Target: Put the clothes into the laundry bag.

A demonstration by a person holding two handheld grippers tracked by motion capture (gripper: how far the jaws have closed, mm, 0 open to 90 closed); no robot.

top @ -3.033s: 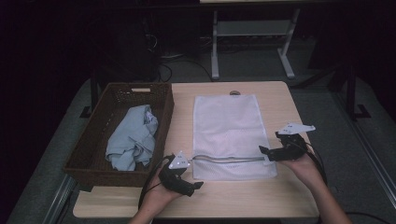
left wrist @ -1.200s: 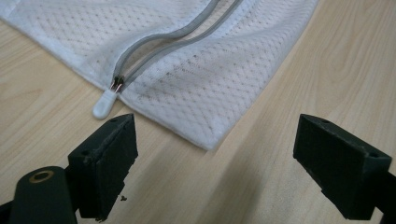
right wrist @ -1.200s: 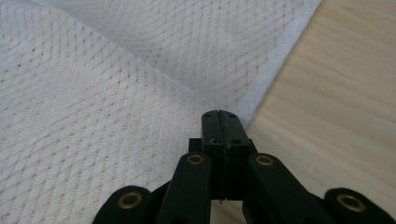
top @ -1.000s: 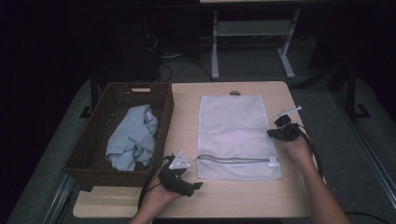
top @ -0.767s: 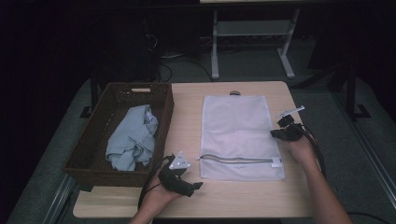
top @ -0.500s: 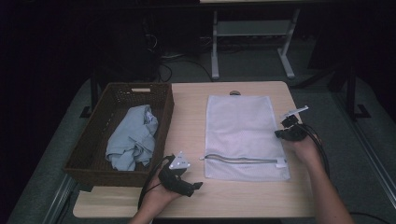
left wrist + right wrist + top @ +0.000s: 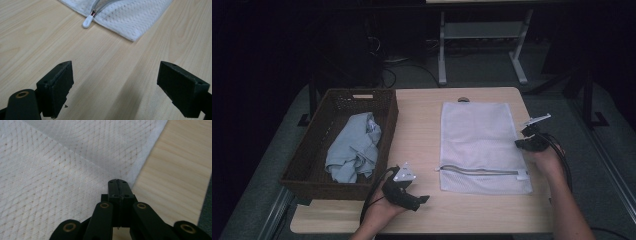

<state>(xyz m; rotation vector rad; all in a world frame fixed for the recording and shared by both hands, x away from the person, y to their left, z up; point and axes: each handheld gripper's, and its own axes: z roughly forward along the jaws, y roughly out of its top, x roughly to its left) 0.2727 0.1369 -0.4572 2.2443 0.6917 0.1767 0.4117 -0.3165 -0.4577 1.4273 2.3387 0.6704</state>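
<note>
On table [image 7: 422, 125], mesh laundry bag [image 7: 479, 140] looks light, floppy; grab by edge. Right gripper [image 7: 523, 144] jaws pressed together at its edge; left gripper [image 7: 414, 199] wide, empty.

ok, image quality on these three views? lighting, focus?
High view: dim, surroundings near black, table lit evenly, slightly soft. Left gripper view: bright, mesh bag and zipper pull sharp, jaws slightly soft. Right gripper view: mesh weave soft, jaws dark, slightly blurred.

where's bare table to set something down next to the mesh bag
Bare wood runs between the basket and the mesh bag, and along the near edge below the bag. The strip right of the bag is tight, with the right hand-held gripper there.
</note>
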